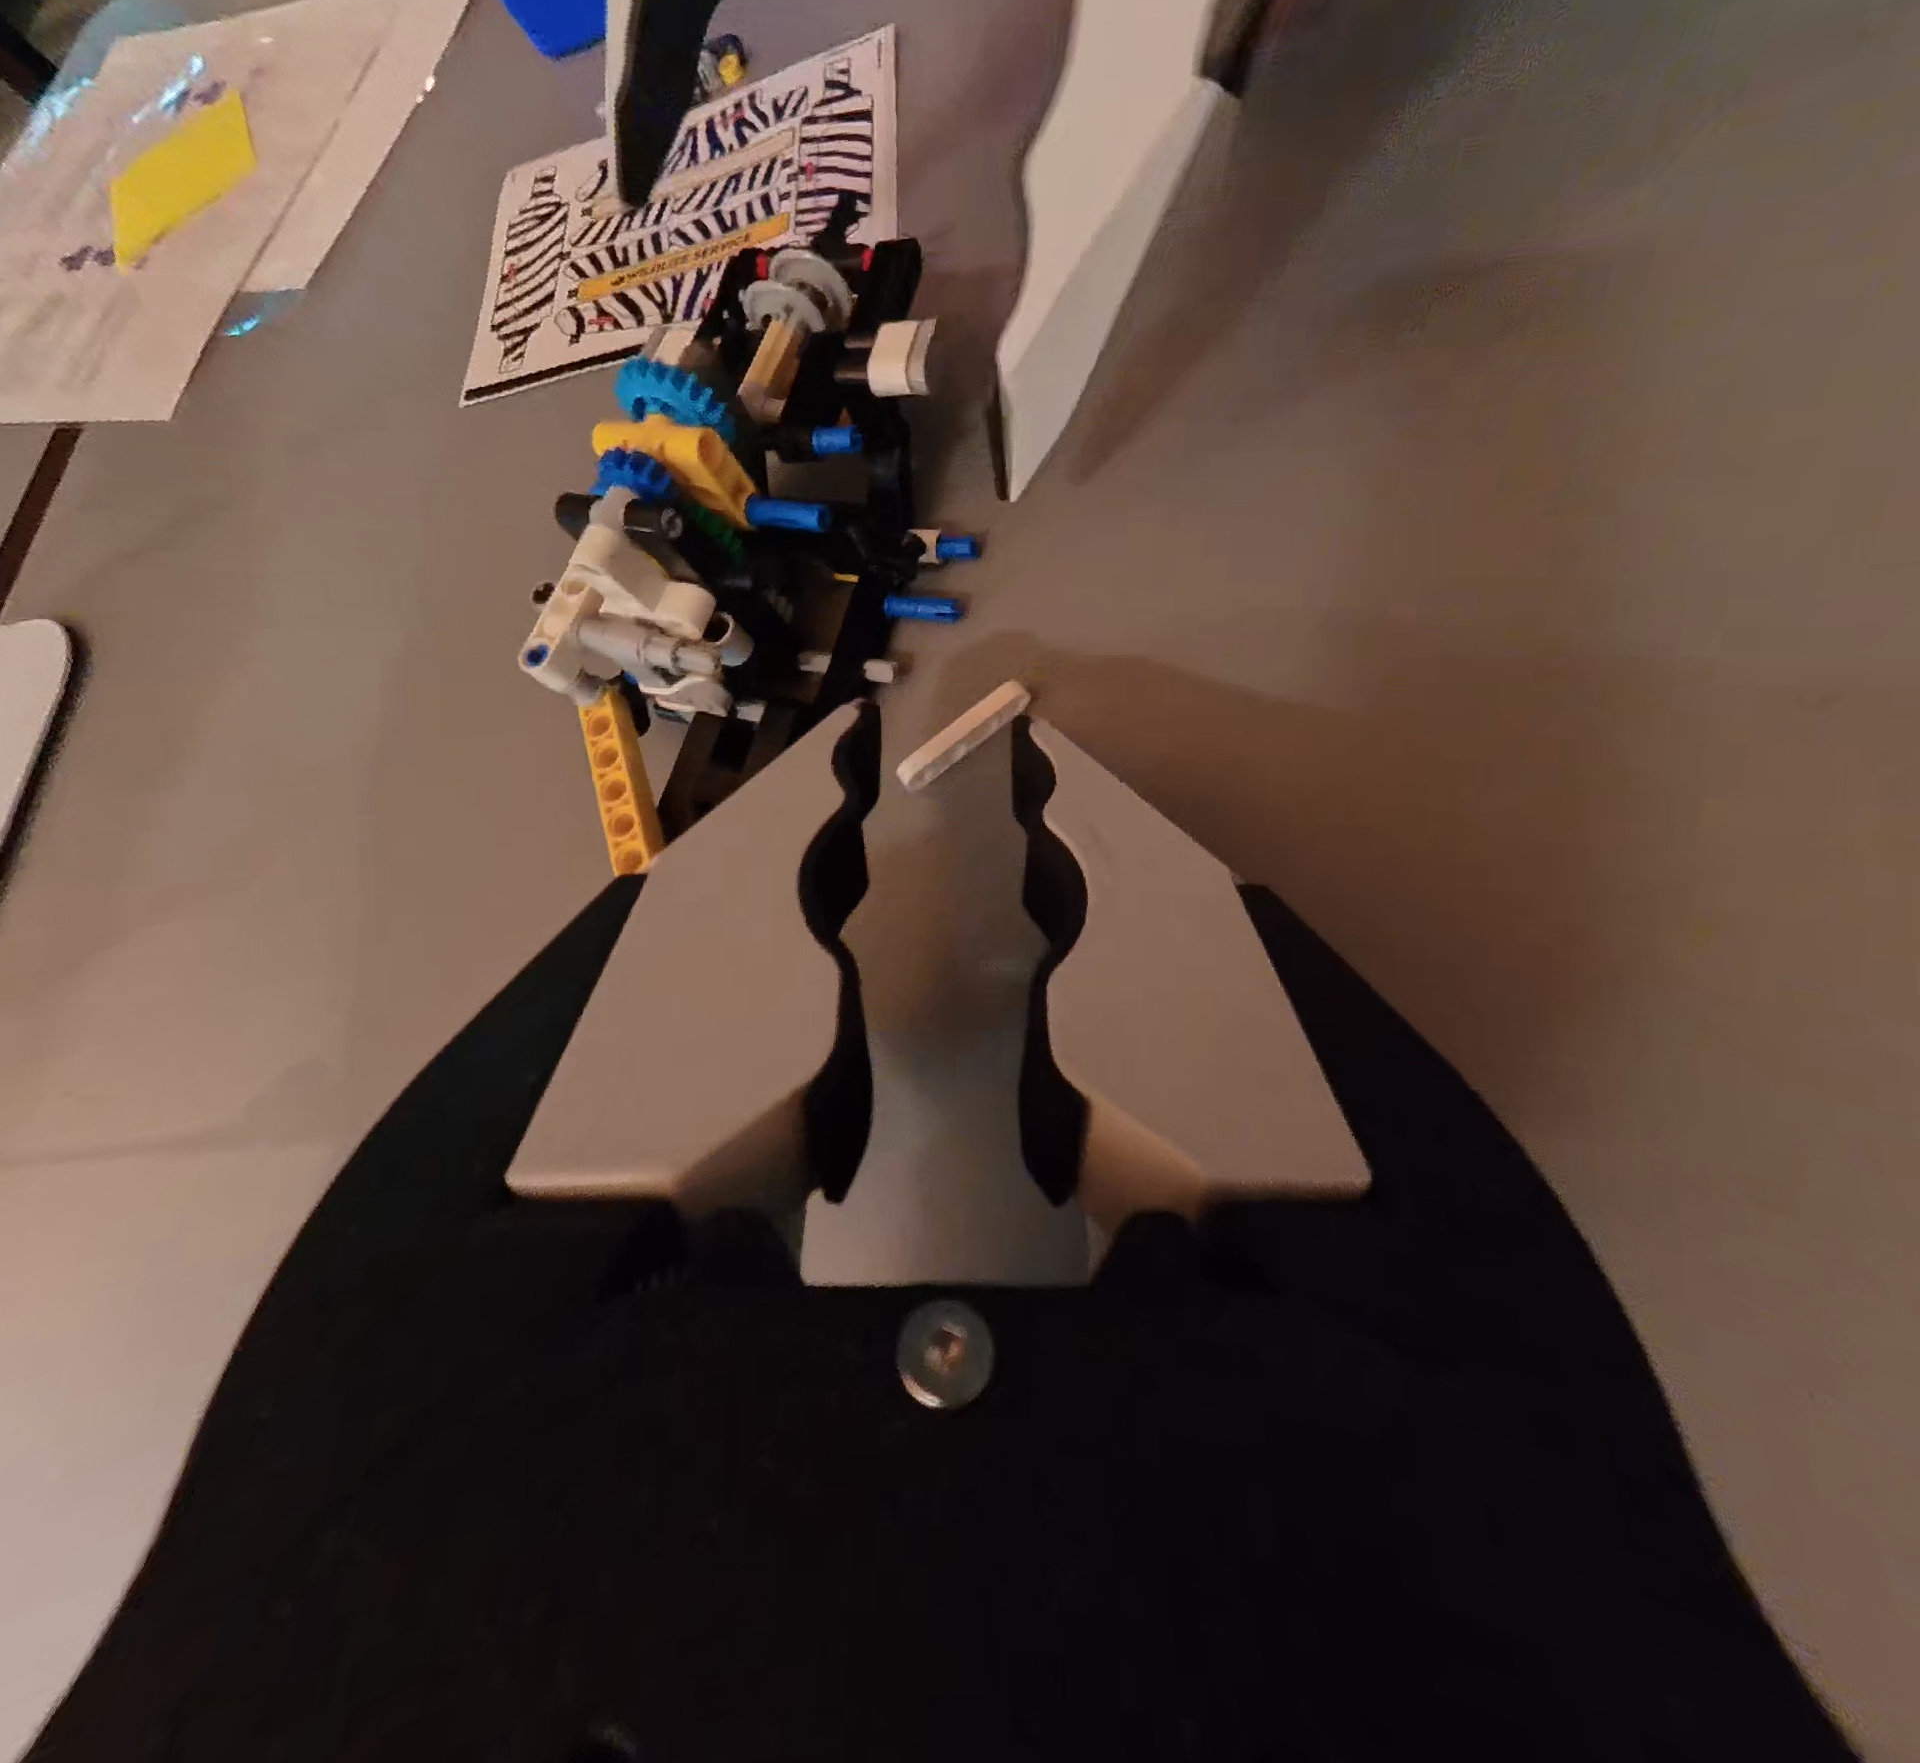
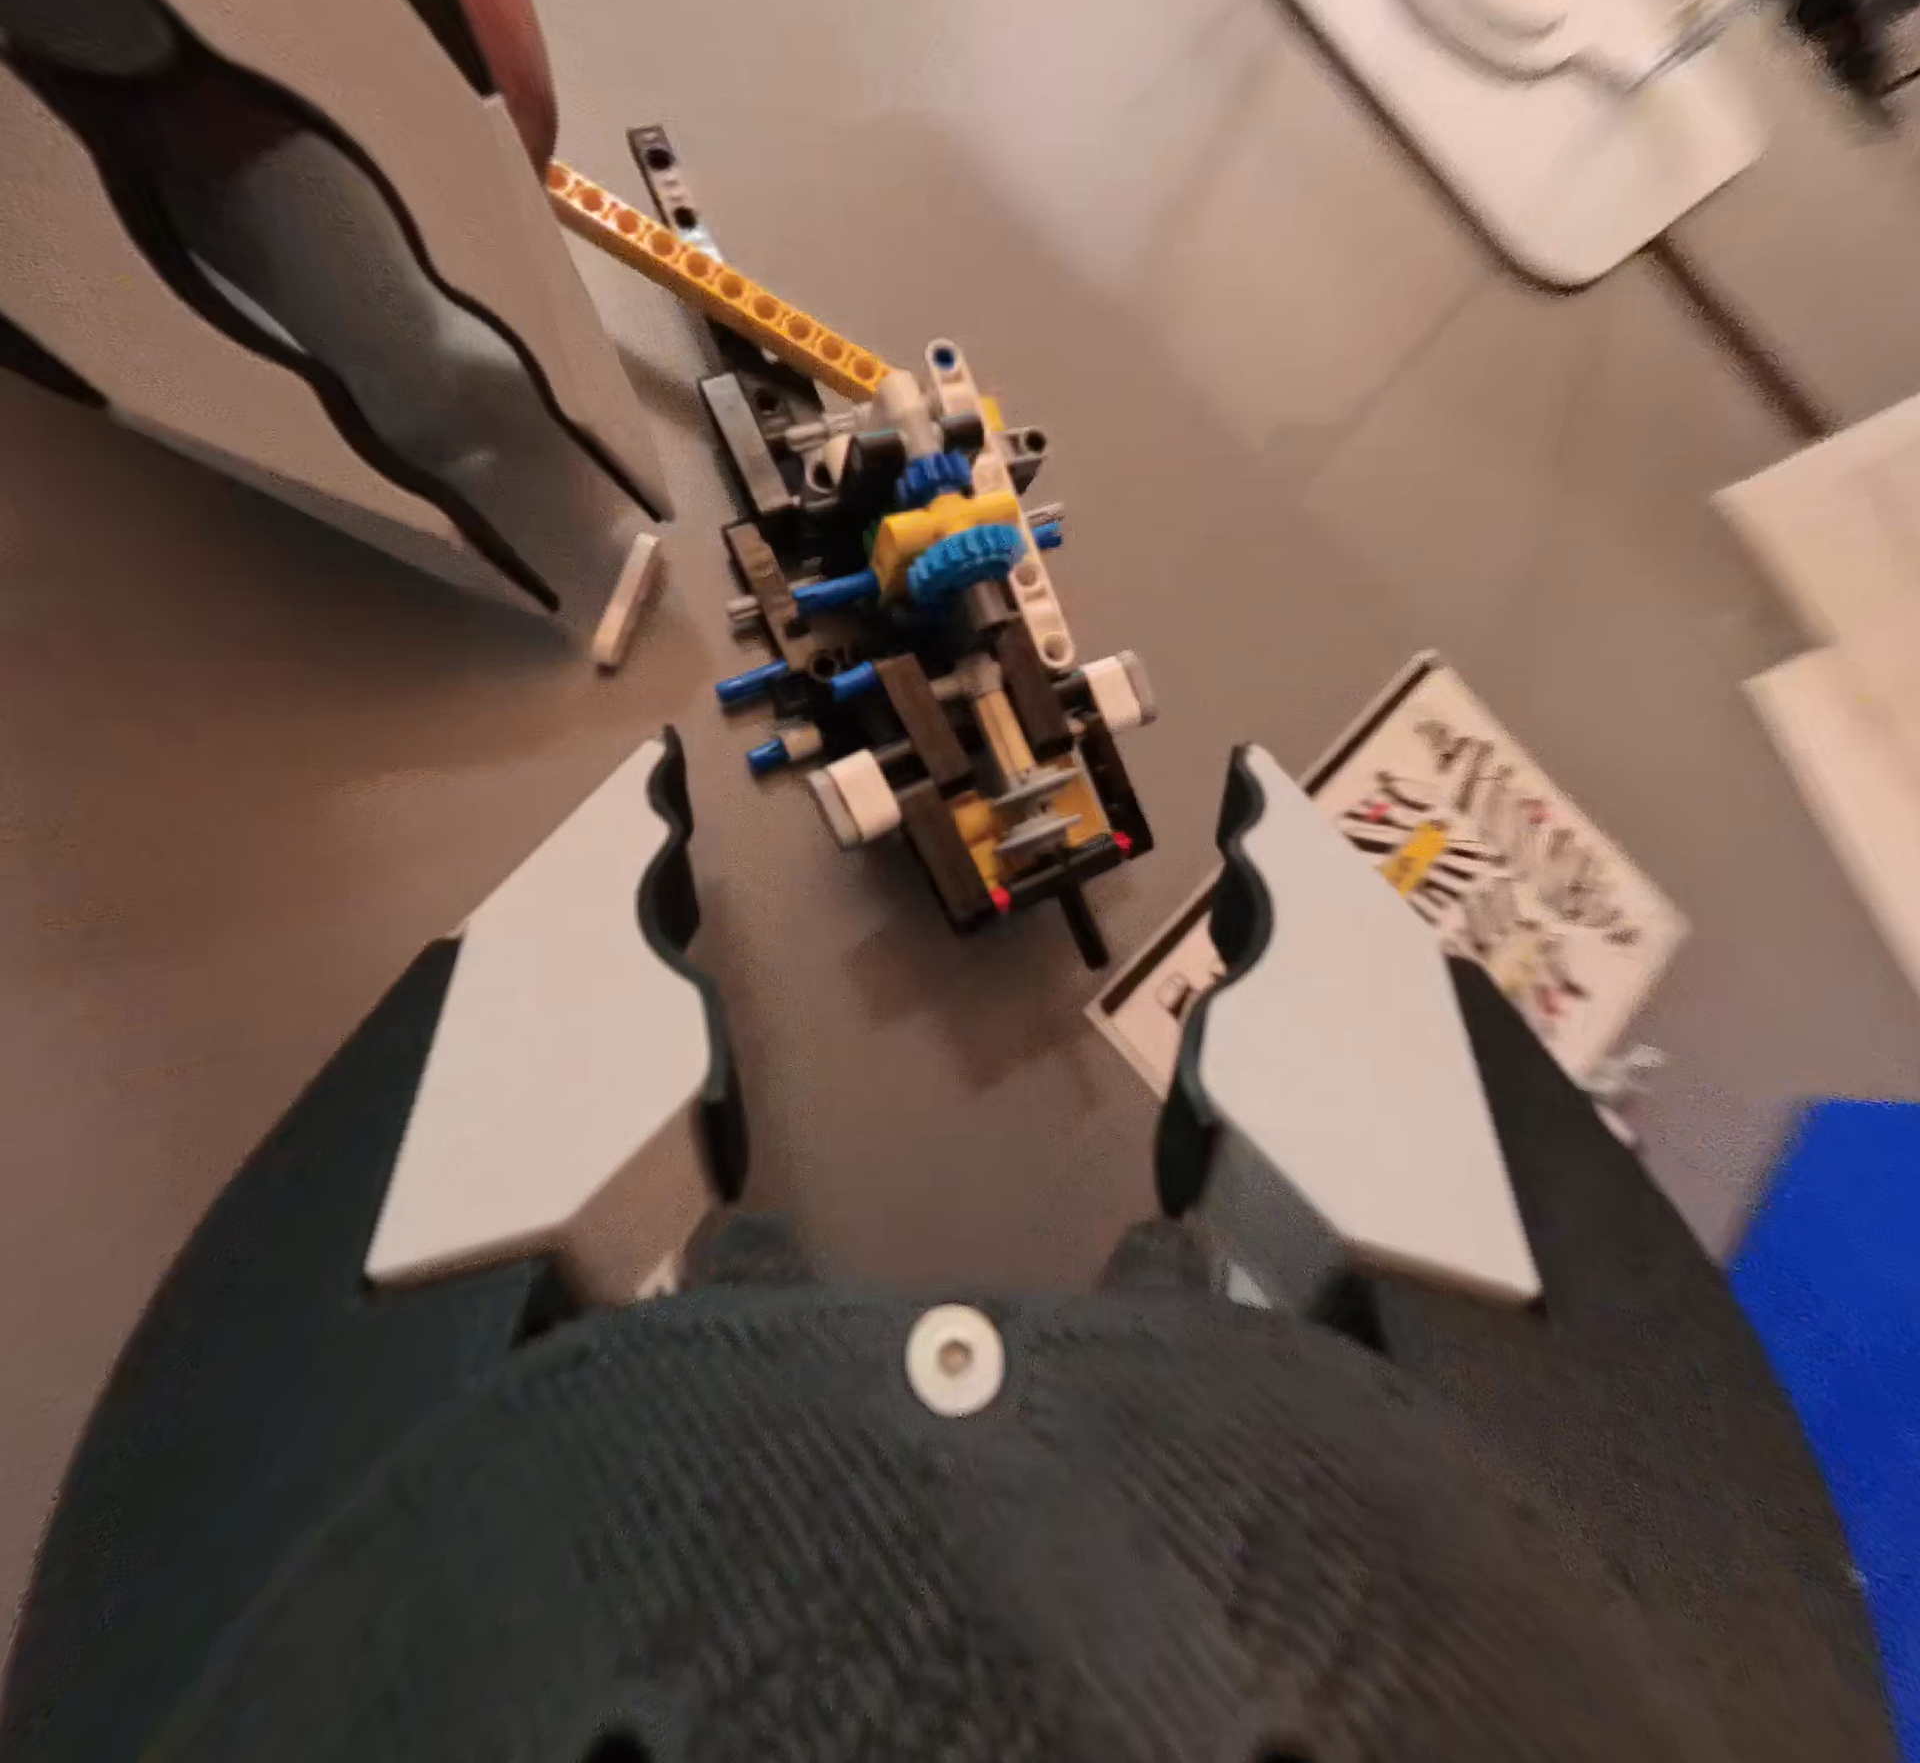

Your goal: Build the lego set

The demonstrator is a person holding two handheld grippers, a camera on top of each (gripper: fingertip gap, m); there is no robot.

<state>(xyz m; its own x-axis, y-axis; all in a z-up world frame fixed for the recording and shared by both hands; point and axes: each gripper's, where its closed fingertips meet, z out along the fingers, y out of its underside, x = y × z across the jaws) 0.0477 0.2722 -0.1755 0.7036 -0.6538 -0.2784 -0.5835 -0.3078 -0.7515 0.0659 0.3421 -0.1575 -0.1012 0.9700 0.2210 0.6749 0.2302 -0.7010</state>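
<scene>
A partly built Lego Technic model (image 1: 748, 518) with black beams, blue gears and blue pins lies on the grey table; it also shows in the right wrist view (image 2: 914, 633). A long yellow beam (image 1: 623, 799) sticks out of its near end. A small flat white piece (image 1: 961, 737) lies on the table just ahead of my left gripper's (image 1: 943, 721) tips, beside the model; the jaws stand a little apart and hold nothing. My right gripper (image 2: 956, 752) is wide open and empty, hovering over the model's other end. The left gripper's fingers (image 2: 582, 425) show at the top left there.
A zebra-striped sticker sheet (image 1: 686, 227) lies beyond the model, under the right gripper's fingers (image 1: 644, 103). Papers and a clear bag with a yellow piece (image 1: 177, 175) sit at the far left. A blue box (image 2: 1829, 1350) and a white tray (image 2: 1486, 51) stand nearby.
</scene>
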